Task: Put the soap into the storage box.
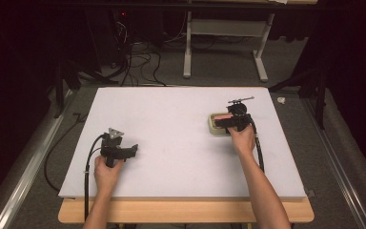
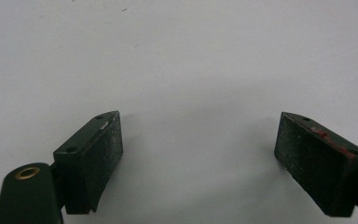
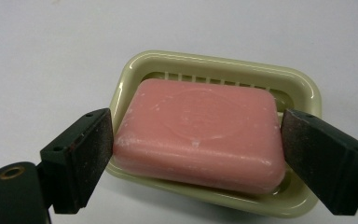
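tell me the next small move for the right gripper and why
Probably close the right gripper on the soap: its jaws already straddle the pink bar's two ends, lying in the dish, with little or no gap. The left gripper is open over bare table.

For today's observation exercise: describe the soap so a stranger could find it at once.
Start at the white table, then go to its right side, where the right gripper hovers. There a pale green dish holds the soap: a pink rounded bar, the table's one pink thing.
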Demonstrator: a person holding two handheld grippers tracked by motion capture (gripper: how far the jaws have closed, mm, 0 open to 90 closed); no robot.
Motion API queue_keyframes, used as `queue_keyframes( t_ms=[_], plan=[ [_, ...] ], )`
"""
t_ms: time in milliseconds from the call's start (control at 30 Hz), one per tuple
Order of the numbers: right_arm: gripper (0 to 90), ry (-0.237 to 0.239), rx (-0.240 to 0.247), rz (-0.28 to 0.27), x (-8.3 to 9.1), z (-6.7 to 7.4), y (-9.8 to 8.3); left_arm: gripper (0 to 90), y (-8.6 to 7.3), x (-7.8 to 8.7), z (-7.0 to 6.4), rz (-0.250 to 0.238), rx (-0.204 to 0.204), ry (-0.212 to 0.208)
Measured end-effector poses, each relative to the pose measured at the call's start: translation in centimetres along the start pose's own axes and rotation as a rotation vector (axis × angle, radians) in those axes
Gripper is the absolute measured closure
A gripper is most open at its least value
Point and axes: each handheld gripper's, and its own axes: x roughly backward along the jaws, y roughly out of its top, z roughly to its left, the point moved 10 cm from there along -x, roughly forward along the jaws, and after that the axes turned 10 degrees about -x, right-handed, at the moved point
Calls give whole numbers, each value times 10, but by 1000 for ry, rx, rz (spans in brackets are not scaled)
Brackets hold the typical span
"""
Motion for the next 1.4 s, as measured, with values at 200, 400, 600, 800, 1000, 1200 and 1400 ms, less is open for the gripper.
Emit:
queue_keyframes(
  t_ms=[200, 400, 600, 800, 1000, 1200, 1400],
  plan=[
    [120, 2, 1, -20, 5, -3, 1, 156, 0, 0, 0, 0, 0, 0],
    [126, 9, -3, -43, 10, -7, 0, 156, 0, 0, 0, 1, 1, 0],
    [131, 30, -3, -63, 17, -10, -2, 156, 0, 0, 0, 1, 0, 0],
    [135, 55, 2, -92, 28, -6, 0, 156, 0, 0, 0, 0, 0, 0],
    [144, 79, -6, -135, 38, -8, 0, 156, 0, 0, 0, 0, 0, 0],
    [147, 88, -14, -159, 47, -14, -5, 156, 0, 0, 0, 0, 0, 0],
    [148, 95, -8, -182, 57, -19, -8, 156, 0, 0, 0, 1, 0, 0]
  ],
)
